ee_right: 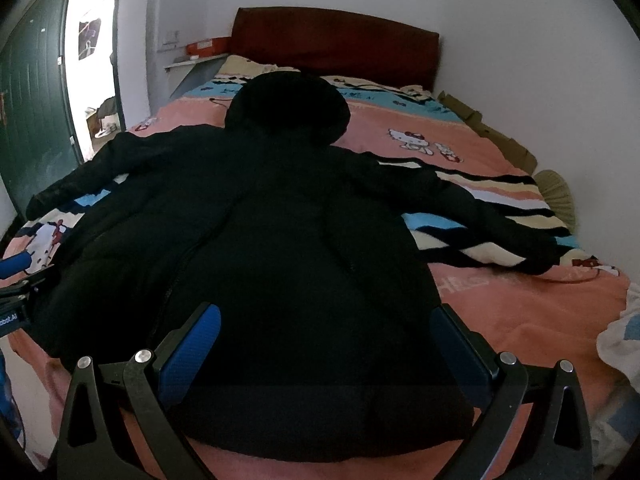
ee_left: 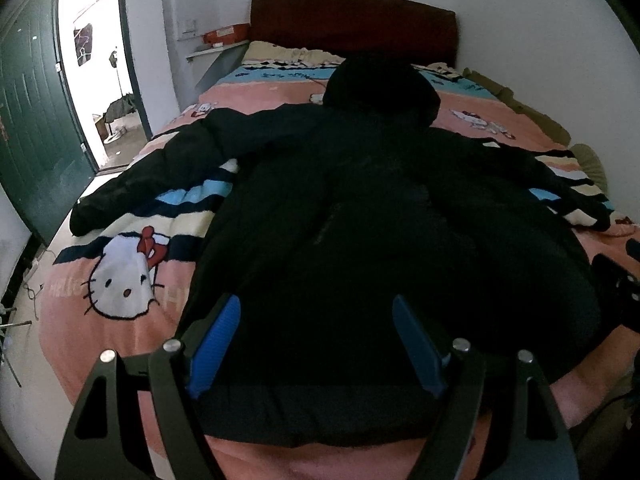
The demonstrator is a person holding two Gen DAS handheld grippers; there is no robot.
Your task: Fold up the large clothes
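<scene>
A large black hooded jacket (ee_left: 360,208) lies spread flat on the bed, hood toward the headboard, both sleeves stretched out to the sides. My left gripper (ee_left: 316,308) hovers open over the jacket's hem, blue pads wide apart, nothing between them. In the right wrist view the same jacket (ee_right: 280,220) fills the middle, its zip line running down left of centre. My right gripper (ee_right: 326,316) is open above the hem too. The left gripper (ee_right: 16,264) shows at the left edge there, and the right gripper's black frame (ee_left: 616,280) at the right edge of the left wrist view.
The bed carries a pink cartoon-cat blanket (ee_left: 120,280) with striped bands. A dark red headboard (ee_left: 352,24) stands against the white wall. A green door (ee_left: 36,132) is open on the left. A small shelf with a red box (ee_left: 220,36) hangs beside the headboard. White cloth (ee_right: 620,340) lies at right.
</scene>
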